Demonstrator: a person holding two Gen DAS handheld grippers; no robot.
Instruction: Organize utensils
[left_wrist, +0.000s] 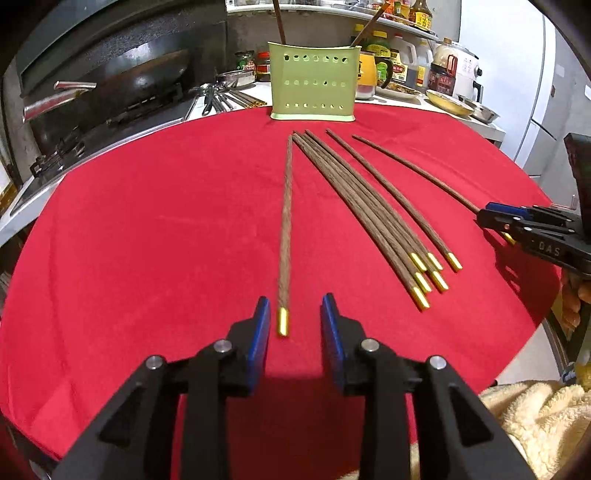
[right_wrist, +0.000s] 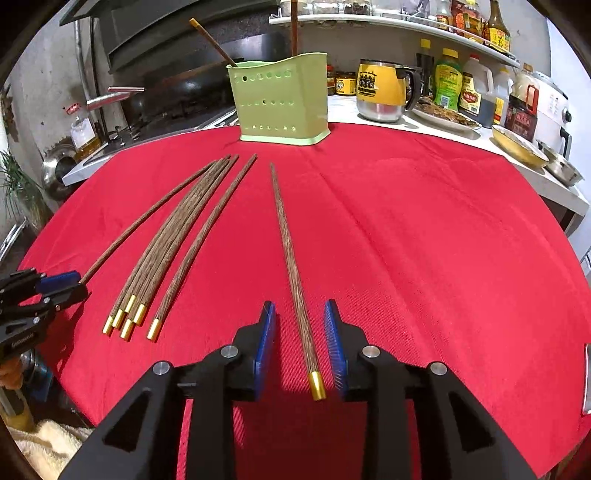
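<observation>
Both grippers are lined up for a grab but neither has bitten yet. The left gripper (left_wrist: 291, 314) has its blue pads apart on either side of the gold-capped end of the leftmost chopstick (left_wrist: 286, 221), near the front edge of the red-clothed table (left_wrist: 147, 221). The right gripper (right_wrist: 300, 321) is open too, straddling the rightmost chopstick (right_wrist: 291, 266), whose cap sits just beside the right-hand pad; I can't tell if it touches. My guess is they go for the two outer sticks because those lie apart from the rest, and for the capped ends because those point at the person. The fanned bunch (left_wrist: 369, 206) in the middle of the table shows six gold caps. With the two outer ones, that's eight chopsticks lying flat, tips aimed at the green holder (left_wrist: 314, 85) at the back edge. Two more chopsticks (right_wrist: 293, 26) stand in it, so most of the job is left.
</observation>
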